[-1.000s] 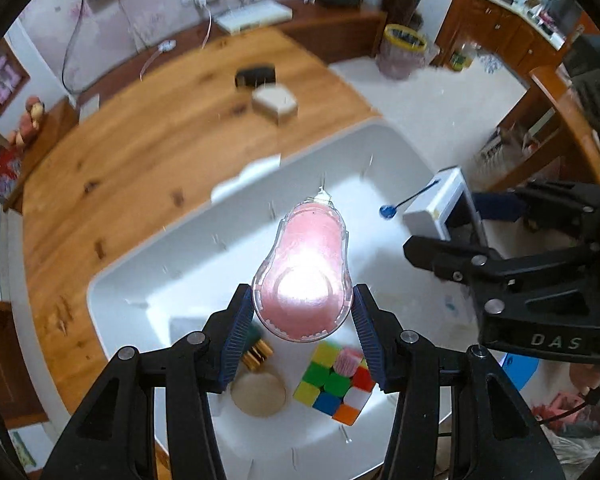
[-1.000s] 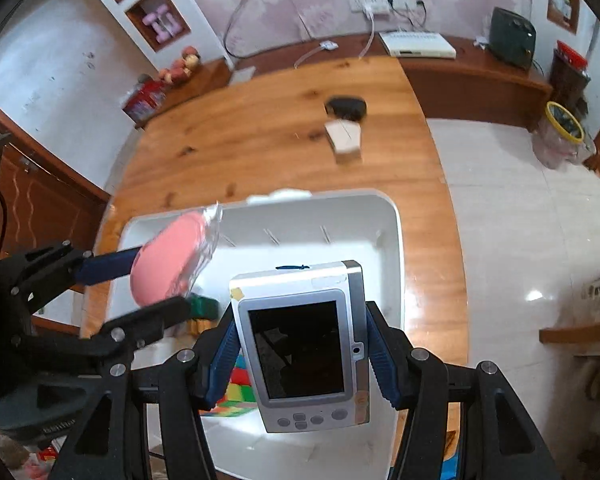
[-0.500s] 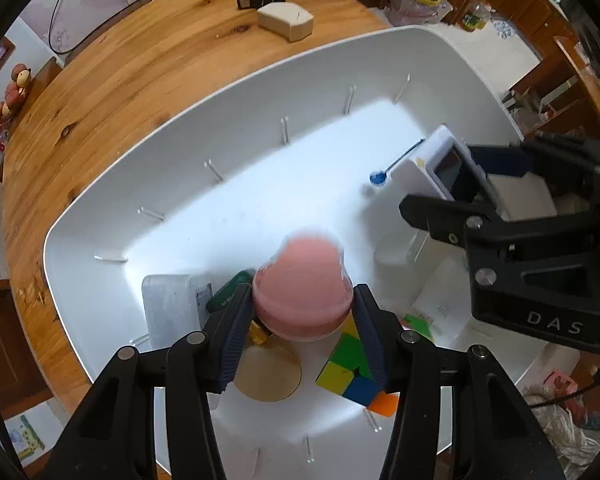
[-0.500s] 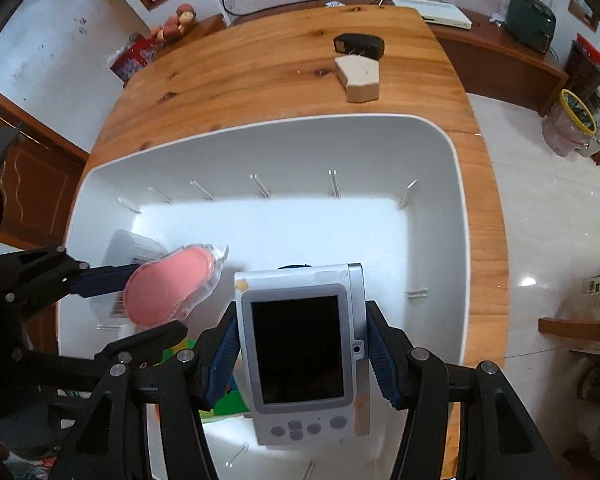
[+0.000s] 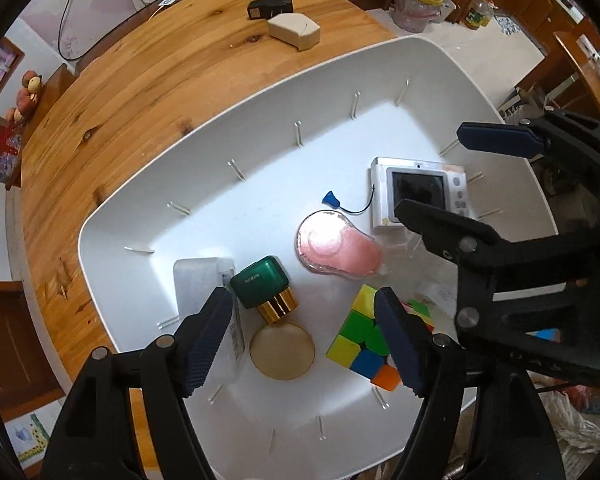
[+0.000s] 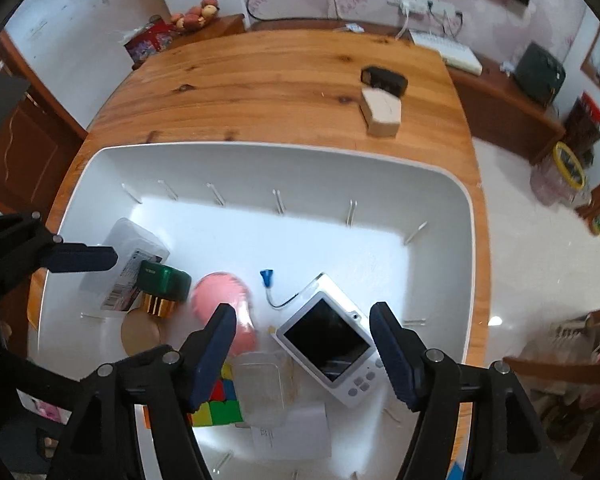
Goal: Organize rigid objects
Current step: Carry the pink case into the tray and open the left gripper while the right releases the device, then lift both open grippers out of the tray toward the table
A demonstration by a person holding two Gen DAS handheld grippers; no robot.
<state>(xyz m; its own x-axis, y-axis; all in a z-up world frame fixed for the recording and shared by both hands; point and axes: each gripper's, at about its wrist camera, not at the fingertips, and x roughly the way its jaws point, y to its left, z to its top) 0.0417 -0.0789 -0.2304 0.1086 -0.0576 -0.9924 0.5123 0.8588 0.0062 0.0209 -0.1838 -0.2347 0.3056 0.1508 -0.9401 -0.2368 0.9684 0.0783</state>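
A white bin (image 5: 260, 92) (image 6: 452, 192) on the wooden table holds the objects. The pink packaged item (image 5: 340, 250) (image 6: 224, 292) lies on the bin floor, free of my left gripper (image 5: 304, 340), whose jaws are opening with nothing between them. The white camera (image 5: 418, 190) (image 6: 332, 340) lies flat beside it, under my right gripper (image 6: 302, 352), whose jaws are opening too and do not touch it. Also in the bin are a colour cube (image 5: 360, 344), a green bottle with a gold cap (image 5: 262, 284) (image 6: 162, 286), and a round tan disc (image 5: 282, 350).
A clear plastic box (image 5: 198, 280) (image 6: 136, 248) lies at the bin's left. A beige block (image 5: 294, 31) (image 6: 382, 114) and a black box (image 5: 270, 7) (image 6: 384, 78) sit on the wooden table (image 5: 140, 80) beyond the bin. A paper slip and a clear lid (image 6: 260, 392) lie near the cube.
Both grippers opened and dropped their loads: the pink item and the camera now lie on the bin floor. Both grippers sank closer to the bin.
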